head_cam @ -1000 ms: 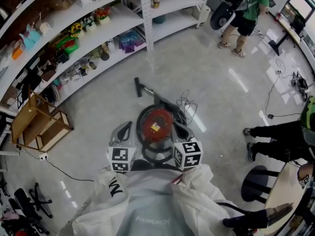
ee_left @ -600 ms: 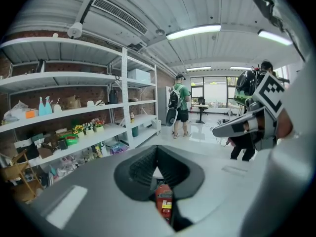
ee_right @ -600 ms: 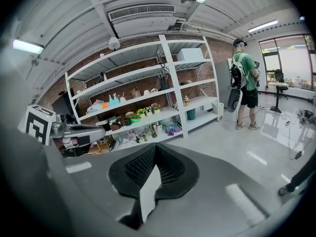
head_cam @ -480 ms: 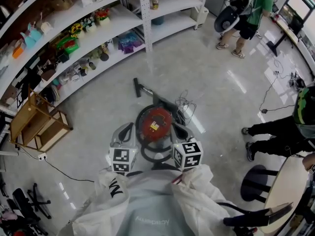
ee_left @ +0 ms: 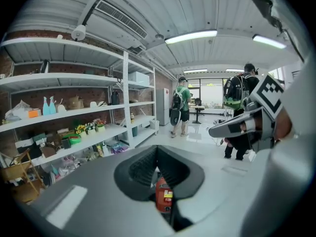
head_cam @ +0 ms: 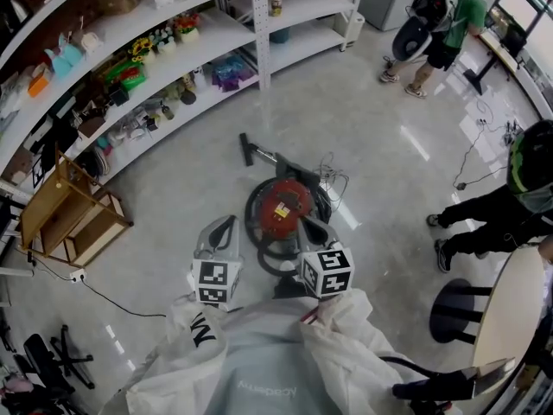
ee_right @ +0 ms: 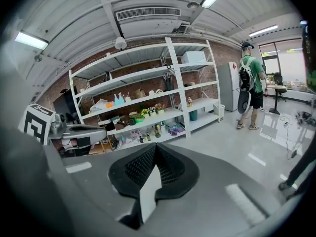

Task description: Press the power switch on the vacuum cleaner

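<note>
The vacuum cleaner [head_cam: 283, 206] sits on the floor [head_cam: 389, 162], ahead of me and well below both tools, a round red body with its dark hose [head_cam: 275, 264] looped round the near side. Its wand and nozzle [head_cam: 246, 150] run away from me toward the shelves [head_cam: 173, 59], and a loose coil of cord [head_cam: 333, 180] lies at its far right.

From my head camera the machine falls between the two tools. The right gripper [head_cam: 313, 230] lines up with the body's near right edge, while the left gripper [head_cam: 223, 226] stands off to the left of it with bare floor between. I judge the right one the nearer. Yet the left gripper view looks straight down onto the red body through the slot behind its tips, so that tool is already aimed at it. The right gripper view shows only pale floor there.

Both pairs of jaws are closed tip to tip and hold nothing, which suits a poke with closed tips. There is a yellow and white patch on top of the body, but I cannot make out the switch itself. Either tool must go forward and a good way down to reach it
</note>
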Demonstrator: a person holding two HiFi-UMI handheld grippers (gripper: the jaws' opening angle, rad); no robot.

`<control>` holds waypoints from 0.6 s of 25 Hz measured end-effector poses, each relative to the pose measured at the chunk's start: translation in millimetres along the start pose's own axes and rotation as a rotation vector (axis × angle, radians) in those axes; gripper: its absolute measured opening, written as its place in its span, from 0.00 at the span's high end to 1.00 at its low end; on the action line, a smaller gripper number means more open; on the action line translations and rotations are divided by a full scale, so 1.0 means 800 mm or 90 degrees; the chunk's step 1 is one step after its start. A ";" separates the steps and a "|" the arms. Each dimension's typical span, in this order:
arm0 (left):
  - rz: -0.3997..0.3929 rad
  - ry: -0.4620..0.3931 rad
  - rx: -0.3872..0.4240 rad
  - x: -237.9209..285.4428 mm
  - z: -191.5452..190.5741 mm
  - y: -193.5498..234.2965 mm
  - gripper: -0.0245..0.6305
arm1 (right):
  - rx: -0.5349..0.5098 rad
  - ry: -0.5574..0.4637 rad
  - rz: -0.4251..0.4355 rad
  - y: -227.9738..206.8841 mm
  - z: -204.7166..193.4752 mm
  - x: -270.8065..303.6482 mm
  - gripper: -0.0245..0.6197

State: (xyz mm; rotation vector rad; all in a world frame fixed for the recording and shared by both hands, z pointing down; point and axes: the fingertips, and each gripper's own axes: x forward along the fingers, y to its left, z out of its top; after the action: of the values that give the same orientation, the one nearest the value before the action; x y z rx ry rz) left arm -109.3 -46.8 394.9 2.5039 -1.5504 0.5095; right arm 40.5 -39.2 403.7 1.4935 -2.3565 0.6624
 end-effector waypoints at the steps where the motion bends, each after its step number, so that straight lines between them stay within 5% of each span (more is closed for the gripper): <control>1: -0.004 -0.001 0.001 -0.006 -0.003 0.001 0.96 | -0.001 -0.001 -0.002 0.008 -0.003 -0.003 0.96; 15: -0.048 -0.026 -0.009 -0.082 -0.034 -0.001 0.96 | -0.022 -0.016 -0.045 0.084 -0.038 -0.055 0.96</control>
State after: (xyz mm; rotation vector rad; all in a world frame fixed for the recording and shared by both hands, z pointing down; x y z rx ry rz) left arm -140.7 16.8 396.1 2.5662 -1.4612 0.4384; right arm -1.4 35.3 394.2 1.5706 -2.3097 0.5873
